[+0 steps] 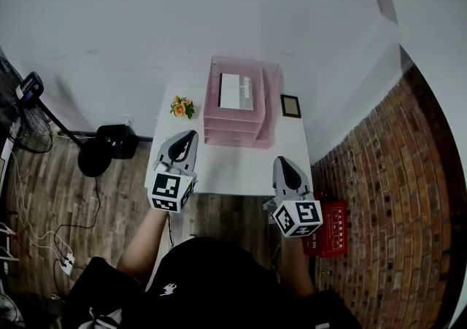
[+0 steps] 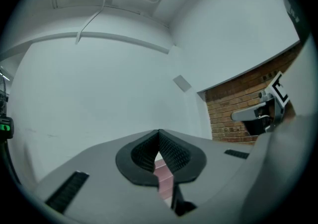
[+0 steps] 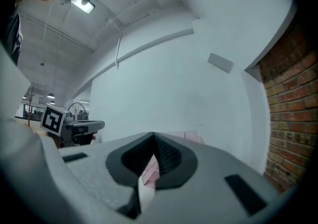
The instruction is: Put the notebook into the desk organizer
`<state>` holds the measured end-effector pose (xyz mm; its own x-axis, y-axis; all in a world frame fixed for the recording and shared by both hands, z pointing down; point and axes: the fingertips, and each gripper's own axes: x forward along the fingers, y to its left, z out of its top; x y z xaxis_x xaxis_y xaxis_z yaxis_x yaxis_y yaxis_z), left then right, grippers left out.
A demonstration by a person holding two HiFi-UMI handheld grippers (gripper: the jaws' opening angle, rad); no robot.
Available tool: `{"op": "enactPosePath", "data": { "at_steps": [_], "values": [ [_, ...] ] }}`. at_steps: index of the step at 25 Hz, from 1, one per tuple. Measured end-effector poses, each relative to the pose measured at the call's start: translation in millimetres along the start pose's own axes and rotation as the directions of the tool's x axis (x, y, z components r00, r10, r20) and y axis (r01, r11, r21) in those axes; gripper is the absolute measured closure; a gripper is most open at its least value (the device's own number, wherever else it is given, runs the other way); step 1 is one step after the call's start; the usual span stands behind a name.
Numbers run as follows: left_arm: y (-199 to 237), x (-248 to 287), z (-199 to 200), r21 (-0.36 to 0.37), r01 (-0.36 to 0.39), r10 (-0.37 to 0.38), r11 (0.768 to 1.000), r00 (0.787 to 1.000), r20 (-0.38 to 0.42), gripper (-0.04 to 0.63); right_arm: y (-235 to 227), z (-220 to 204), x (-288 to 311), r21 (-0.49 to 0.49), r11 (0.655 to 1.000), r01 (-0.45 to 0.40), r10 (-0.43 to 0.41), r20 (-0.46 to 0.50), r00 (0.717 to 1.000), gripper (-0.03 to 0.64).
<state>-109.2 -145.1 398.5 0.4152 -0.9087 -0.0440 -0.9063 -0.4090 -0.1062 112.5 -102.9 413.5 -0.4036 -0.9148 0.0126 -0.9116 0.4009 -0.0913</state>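
Reading both claws as shut and empty: the left claw (image 2: 159, 137) has its pads together with only a pink sliver showing below the tips, and the right claw (image 3: 151, 139) looks the same, nothing clamped.

Notebook (image 1: 239, 91) is ahead of both claws and slightly above them. It looks to lie flat in the top tier of the pink organizer (image 1: 235, 132). No claw touches it. My read: placement is done and this is the back-off.

Doing it well:
- Keep both claws closed and back straight, away from the organizer front, so nothing snags a tier lip.
- Left claw has the flowers (image 1: 182, 107) just ahead, on its outer side; don't sweep outward.
- Right claw has a small dark frame (image 1: 290, 105) ahead, beside the organizer; same caution.
- Check that the notebook sits inside the tier walls with no overhang. If it overhangs, nudge the near edge with a shut tip rather than re-gripping.

Pose: both hands are over the near edge of the worktop (image 1: 233, 167), well apart from the organizer and side by side, each visible in the other's view. Claws point level toward the wall, toed in slightly toward the organizer. Forearms reach forward from the body, marker cubes facing up.
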Motion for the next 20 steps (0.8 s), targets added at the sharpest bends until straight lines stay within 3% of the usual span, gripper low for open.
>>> {"op": "enactPosePath", "data": {
  "at_steps": [9,20],
  "values": [
    [4.8,7.8,-8.3,-0.019,0.028,-0.028,0.999,1.000,-0.014,0.592,4.0,-3.6,6.5,-0.012,1.000,0.016,-0.016,-0.012,1.000,0.615],
    [-8.6,25.1,-12.3,0.068,0.077,-0.076,0.995,0.997,-0.016,0.592,-2.3,-5.2,17.8,-0.031,0.999,0.015,-0.016,-0.022,1.000,0.615]
  ]
}}
